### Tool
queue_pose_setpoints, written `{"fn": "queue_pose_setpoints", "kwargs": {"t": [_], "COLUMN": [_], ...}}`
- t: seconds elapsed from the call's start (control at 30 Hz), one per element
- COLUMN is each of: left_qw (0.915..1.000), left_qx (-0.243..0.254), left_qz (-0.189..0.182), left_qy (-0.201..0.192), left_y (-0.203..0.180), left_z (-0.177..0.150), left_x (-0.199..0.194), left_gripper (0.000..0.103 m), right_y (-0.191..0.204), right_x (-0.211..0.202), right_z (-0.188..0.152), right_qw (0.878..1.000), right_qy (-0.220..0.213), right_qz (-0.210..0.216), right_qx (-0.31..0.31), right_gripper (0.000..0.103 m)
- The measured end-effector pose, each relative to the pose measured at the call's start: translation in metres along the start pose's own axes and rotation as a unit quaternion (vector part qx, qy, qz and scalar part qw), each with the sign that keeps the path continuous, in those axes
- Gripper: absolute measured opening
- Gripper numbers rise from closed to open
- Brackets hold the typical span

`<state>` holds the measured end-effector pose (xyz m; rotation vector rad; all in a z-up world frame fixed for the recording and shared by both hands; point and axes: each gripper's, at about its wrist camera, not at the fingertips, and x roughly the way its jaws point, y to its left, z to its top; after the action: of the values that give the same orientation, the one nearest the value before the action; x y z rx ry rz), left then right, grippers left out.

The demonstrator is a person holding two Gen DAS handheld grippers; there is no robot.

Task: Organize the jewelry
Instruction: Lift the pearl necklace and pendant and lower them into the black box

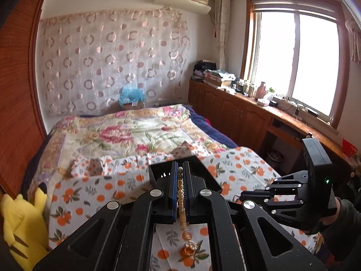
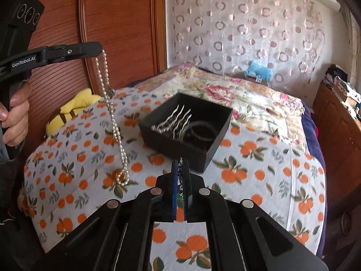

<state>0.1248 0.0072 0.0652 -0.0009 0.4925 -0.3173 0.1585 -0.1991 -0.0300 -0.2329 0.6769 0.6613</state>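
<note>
My left gripper (image 1: pixel 180 169) is shut on a pearl necklace (image 1: pixel 181 198). The necklace (image 2: pixel 112 117) hangs from the gripper's tips (image 2: pixel 99 49) down to the orange-print cloth (image 2: pixel 74 158), left of the box. A black open box (image 2: pixel 203 155) sits on the cloth and holds a silver hair comb (image 2: pixel 178 119) and a dark bangle (image 2: pixel 200 131). The box's near rim (image 1: pixel 158 169) shows just beyond my left fingers. My right gripper (image 2: pixel 180 161) is shut on a small silvery trinket (image 2: pixel 179 180) with a green bit, just short of the box's near wall.
The cloth covers a low surface at the foot of a bed with a floral quilt (image 1: pixel 126 131). A yellow plush toy (image 1: pixel 15 225) lies at the left. A wooden wardrobe (image 2: pixel 117 22) stands left; wooden cabinets (image 1: pixel 237 110) with clutter run under the window at right.
</note>
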Motion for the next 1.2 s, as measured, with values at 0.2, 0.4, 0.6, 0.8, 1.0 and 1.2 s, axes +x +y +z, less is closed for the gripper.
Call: {"fn": "queue_pose_setpoints", "kwargs": {"t": [0.2,0.4,0.6,0.8,1.0,1.2], "left_qw": [0.9998,0.9993,0.9986,0.9987,0.9997,0.9987], "left_qx": [0.012,0.022,0.031,0.029,0.017,-0.002], "left_qz": [-0.002,0.004,0.011,0.012,0.015,0.016], "left_qy": [-0.016,-0.031,-0.042,-0.039,-0.002,0.048], "left_y": [-0.007,-0.010,-0.016,-0.018,-0.005,0.010], "left_z": [0.027,0.053,0.076,0.086,0.076,0.038], "left_x": [0.000,0.007,0.018,0.029,0.061,0.090], "left_gripper": [0.004,0.004,0.004,0.004,0.004,0.004], "right_y": [-0.009,-0.019,-0.027,-0.035,-0.041,-0.043], "right_x": [0.000,0.005,0.016,0.027,0.035,0.048], "right_z": [0.026,0.045,0.056,0.059,0.061,0.062], "right_qw": [1.000,0.999,0.999,0.999,0.999,0.999], "right_qy": [-0.020,-0.034,-0.038,-0.038,-0.037,-0.032], "right_qz": [0.003,0.012,0.016,0.017,0.017,0.018], "right_qx": [0.000,0.006,0.011,0.021,0.027,0.030], "right_gripper": [0.004,0.004,0.004,0.004,0.005,0.005]}}
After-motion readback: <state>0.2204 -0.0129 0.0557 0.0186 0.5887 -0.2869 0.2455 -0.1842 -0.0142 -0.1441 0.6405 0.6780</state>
